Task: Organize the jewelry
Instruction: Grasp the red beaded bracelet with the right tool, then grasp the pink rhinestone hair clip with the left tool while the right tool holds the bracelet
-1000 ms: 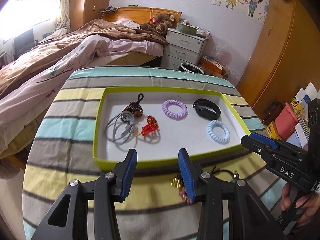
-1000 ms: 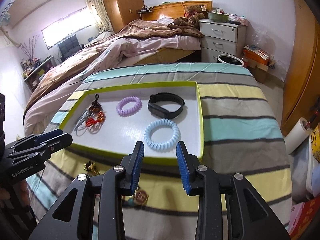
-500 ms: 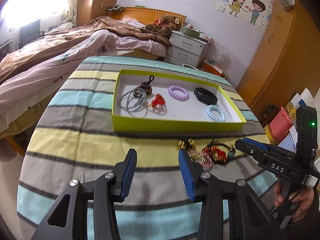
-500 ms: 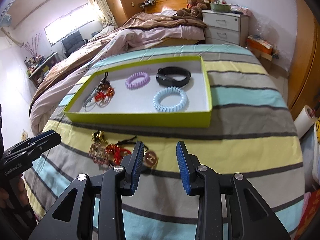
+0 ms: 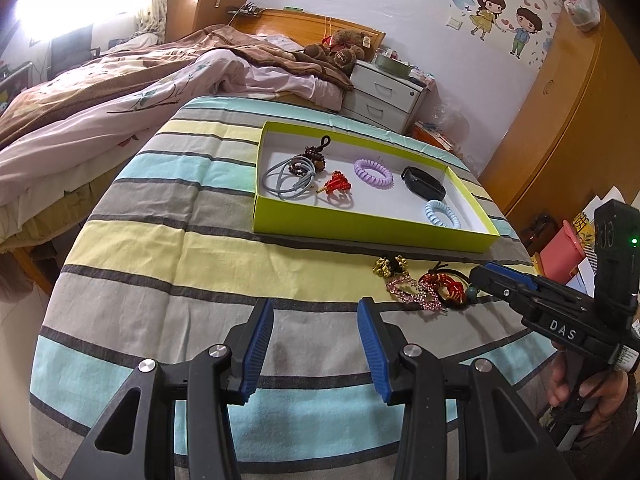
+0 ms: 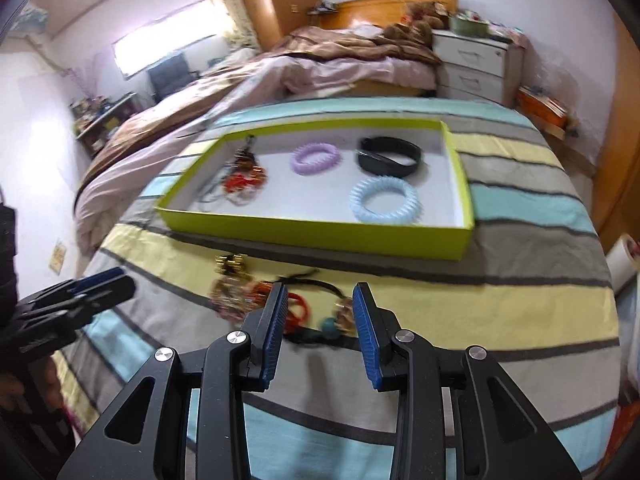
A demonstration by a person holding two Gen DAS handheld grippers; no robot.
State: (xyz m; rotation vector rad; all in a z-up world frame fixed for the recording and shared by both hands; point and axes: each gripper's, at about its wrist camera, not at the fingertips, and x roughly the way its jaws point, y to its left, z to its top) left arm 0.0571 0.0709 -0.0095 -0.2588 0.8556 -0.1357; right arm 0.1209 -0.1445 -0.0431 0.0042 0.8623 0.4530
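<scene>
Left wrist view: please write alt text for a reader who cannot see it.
An open left claw hovers over a striped cloth, empty. Beyond it, loose jewelry lies beside a green tray holding hair ties and a black band. The right claw enters at right.

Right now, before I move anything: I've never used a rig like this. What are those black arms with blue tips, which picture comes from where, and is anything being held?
Those are two hand-held grippers, each with a camera looking along its blue-padded fingers. One picture is from the left gripper, the other from the right gripper; each also shows the other at its edge. Both stand open, holding nothing.

On the striped cloth sits a green tray containing a purple coil tie, a blue coil tie, a black band, grey hair ties, a red ornament and a brown beaded piece. In front of the tray lie loose pieces, unsorted: gold, pink and red trinkets on a black cord.
</scene>
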